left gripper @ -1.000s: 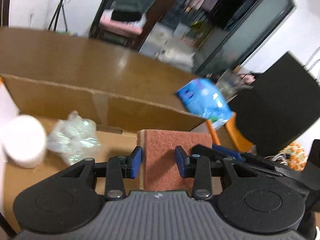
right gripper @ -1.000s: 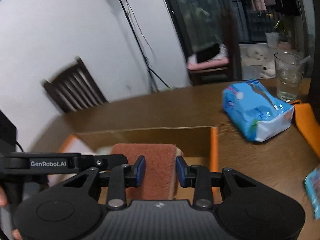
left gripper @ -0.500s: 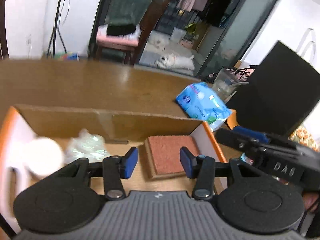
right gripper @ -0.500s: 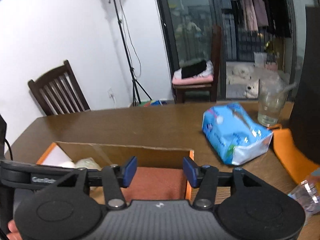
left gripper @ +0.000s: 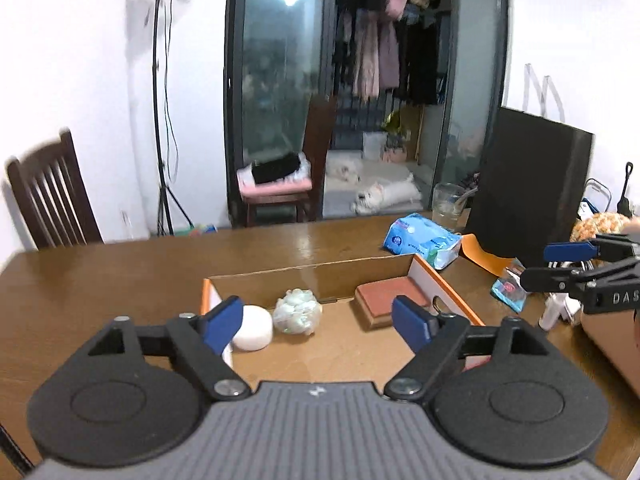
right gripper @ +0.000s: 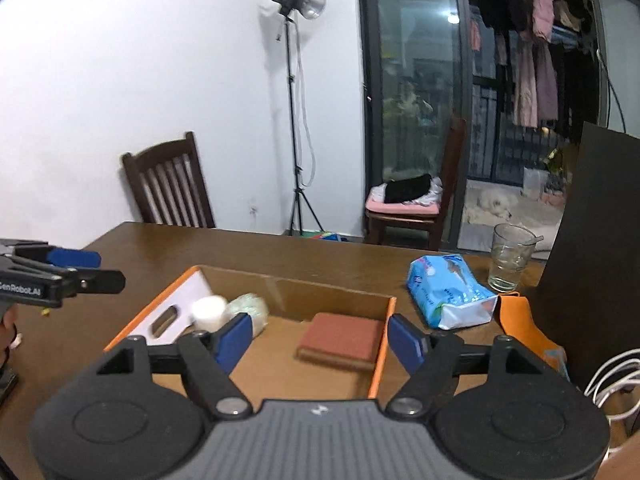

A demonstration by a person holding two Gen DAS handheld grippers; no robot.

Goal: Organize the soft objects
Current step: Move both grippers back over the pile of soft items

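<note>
An open cardboard box with orange edges sits on the wooden table; it also shows in the right wrist view. Inside lie a reddish-brown sponge at the right, a clear bag of cotton balls in the middle and a white round roll at the left. My left gripper is open and empty above the box's near side. My right gripper is open and empty, also above the box. A blue tissue pack lies on the table right of the box.
A glass and a black board stand at the right. An orange cloth and a small blue packet lie by the box. White cables are at the far right. Chairs stand behind the table.
Both grippers let go of the sponge, opened wide and drew back and up from the box. The sponge now lies flat in the box's right end.
</note>
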